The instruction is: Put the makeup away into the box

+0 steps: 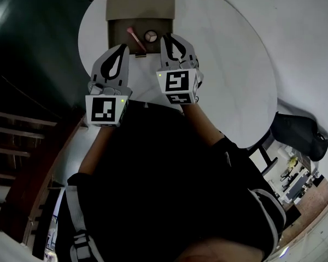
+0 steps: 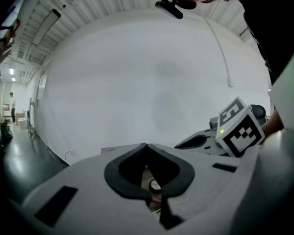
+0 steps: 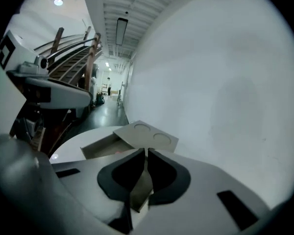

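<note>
As the pink-tipped stick [image 1: 136, 40] and round pot [image 1: 151, 36] lie in the box [image 1: 113, 37], both seem light, stiff and slippery: pinch the stick mid-shaft. Left tool [image 1: 123, 47] and right tool [image 1: 167, 37] are closed, empty.

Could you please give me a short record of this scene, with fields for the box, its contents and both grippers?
Table: round, white
Box: open, at the table's far side
In the box: pink-tipped stick, small round case
Left gripper: shut, empty, at the box's near edge
Right gripper: shut, empty, at the box's near edge
</note>
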Demonstrator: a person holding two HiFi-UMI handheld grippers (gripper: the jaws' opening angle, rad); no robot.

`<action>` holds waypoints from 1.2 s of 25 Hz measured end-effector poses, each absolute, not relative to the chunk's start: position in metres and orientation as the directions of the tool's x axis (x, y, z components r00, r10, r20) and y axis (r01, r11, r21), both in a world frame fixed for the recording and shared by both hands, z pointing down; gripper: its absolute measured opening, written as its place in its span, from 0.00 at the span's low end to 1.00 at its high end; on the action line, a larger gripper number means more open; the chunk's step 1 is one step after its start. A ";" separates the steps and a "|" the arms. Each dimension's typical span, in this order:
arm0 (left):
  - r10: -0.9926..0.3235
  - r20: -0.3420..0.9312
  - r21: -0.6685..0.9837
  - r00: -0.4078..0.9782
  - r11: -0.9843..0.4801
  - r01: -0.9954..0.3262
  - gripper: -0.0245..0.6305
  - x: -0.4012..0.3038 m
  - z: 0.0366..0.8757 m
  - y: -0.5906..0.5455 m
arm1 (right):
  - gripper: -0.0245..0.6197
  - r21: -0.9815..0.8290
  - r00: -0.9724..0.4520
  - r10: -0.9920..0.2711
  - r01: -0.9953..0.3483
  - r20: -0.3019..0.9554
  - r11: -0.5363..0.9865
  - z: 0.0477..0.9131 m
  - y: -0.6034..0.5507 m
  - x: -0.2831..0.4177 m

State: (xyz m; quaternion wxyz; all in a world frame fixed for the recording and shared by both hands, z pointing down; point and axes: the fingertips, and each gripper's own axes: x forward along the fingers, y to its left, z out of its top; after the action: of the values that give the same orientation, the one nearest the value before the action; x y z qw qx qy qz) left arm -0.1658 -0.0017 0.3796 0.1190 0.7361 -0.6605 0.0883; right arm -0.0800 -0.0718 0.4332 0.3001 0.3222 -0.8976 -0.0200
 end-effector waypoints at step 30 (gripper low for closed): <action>-0.987 0.037 -0.042 0.156 -0.157 -0.987 0.05 -0.118 0.259 0.071 | 0.07 0.050 -0.652 -0.753 -0.752 0.091 0.657 0.257 0.026 -0.008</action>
State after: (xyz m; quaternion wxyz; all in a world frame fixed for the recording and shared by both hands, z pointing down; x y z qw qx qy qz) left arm -0.1183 0.0710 0.2589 -0.0041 0.7601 -0.6492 0.0279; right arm -0.0079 0.0260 0.2569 0.0519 0.4139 -0.9089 -0.0036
